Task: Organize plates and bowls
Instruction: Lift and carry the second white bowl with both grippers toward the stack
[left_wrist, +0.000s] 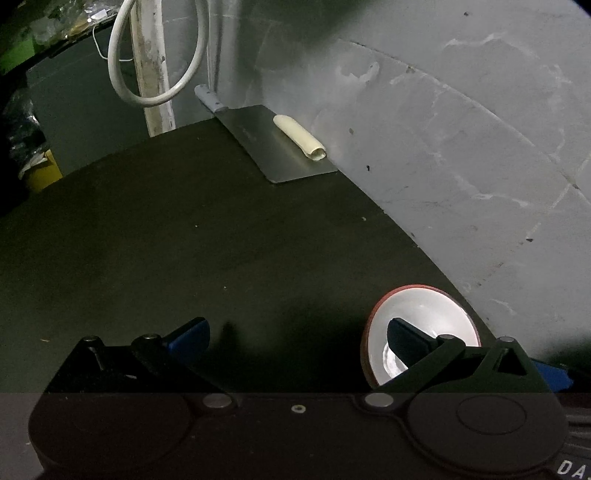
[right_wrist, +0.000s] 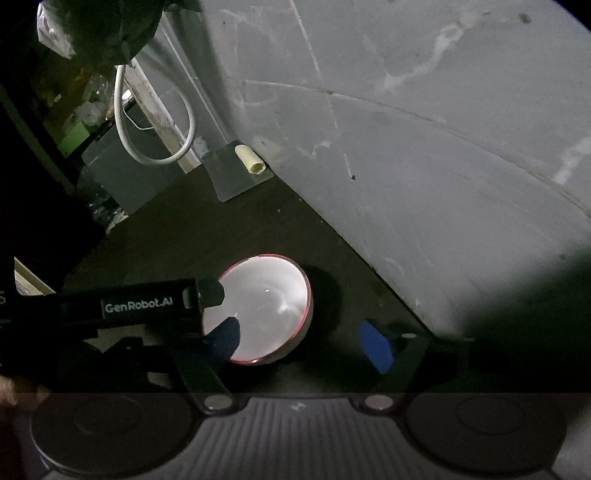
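Observation:
A white bowl with a red rim (left_wrist: 432, 314) stands upright on the dark table, close to the grey wall; it also shows in the right wrist view (right_wrist: 266, 306). My left gripper (left_wrist: 299, 332) is open, and its right finger (left_wrist: 406, 341) reaches over the bowl's inside while the left finger (left_wrist: 188, 334) is over bare table. My right gripper (right_wrist: 303, 341) is open just in front of the bowl; its left finger (right_wrist: 223, 338) overlaps the bowl's near rim. The left gripper's black body (right_wrist: 110, 306) crosses in from the left, its tip at the bowl's rim.
A steel cleaver (left_wrist: 277, 147) lies at the table's far edge by the wall, with a cream roll (left_wrist: 299, 136) on its blade. A white cable loop (left_wrist: 159, 55) hangs beyond. The grey wall (left_wrist: 480, 147) bounds the right side. Clutter lies left of the table.

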